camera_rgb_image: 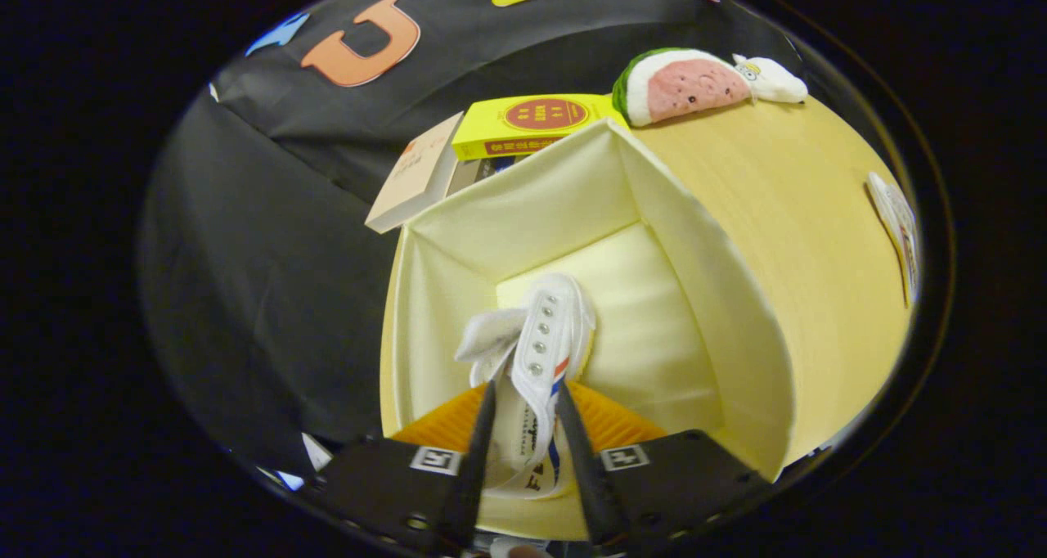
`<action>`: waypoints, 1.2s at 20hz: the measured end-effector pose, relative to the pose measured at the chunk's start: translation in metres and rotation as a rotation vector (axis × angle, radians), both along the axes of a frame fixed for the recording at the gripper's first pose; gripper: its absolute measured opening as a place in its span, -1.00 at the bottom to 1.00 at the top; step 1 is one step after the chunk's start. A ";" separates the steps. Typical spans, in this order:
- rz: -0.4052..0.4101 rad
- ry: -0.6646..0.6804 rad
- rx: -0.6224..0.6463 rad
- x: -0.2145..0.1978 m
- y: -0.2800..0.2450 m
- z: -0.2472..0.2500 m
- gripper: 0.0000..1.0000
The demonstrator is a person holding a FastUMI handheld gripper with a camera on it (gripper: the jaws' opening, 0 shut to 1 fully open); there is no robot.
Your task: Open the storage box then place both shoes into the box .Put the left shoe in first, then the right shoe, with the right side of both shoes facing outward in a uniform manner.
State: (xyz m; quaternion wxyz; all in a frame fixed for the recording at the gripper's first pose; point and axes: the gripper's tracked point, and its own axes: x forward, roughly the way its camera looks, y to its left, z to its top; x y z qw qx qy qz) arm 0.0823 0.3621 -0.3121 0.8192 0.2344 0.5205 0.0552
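a white canvas shoe (546, 337) hung inside an open, cream-coloured storage box (703, 296), its toe end pointing down toward the box floor. the gripper (527, 427) held the shoe from above: its two dark fingers (478, 452) ran down either side of the shoe's upper, close together, both pressing on the fabric near the row of metal eyelets. a loose white tongue or flap splayed out from the shoe toward the box's near-left wall. an orange ridged surface showed just behind the fingers, at the box's near edge (whether it was a lid or a liner could not be told).

the shoe looked light and soft; the canvas would likely fold and sag under a pinch, so the eyelet strip, stiffened by stitching and rivets, seemed the firmest place to take it. the rubber sole, hidden here, would probably have carried most of the weight and pulled the shoe to dangle.

the box itself stood on a pale wooden table (818, 239). beyond the box's far wall lay a yellow book (532, 124) and a paler book (413, 177), and past its far-right corner sat a watermelon-slice plush toy (683, 83) with a small white toy (773, 79) touching it.
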 end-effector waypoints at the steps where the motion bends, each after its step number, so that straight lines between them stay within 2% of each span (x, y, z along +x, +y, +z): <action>1: 0.016 -0.012 -0.018 -0.001 -0.001 0.002 0.54; 2: 0.025 -0.029 -0.040 0.000 -0.005 0.009 0.92; 7: 0.073 -0.174 -0.111 0.004 -0.030 0.045 0.89; 11: 0.130 -0.335 -0.168 0.002 -0.066 0.092 0.91; 14: 0.154 -0.447 -0.230 -0.007 -0.115 0.126 0.92; 17: 0.138 -0.512 -0.264 -0.023 -0.171 0.148 0.92; 24: 0.081 -0.551 -0.345 -0.054 -0.329 0.160 0.92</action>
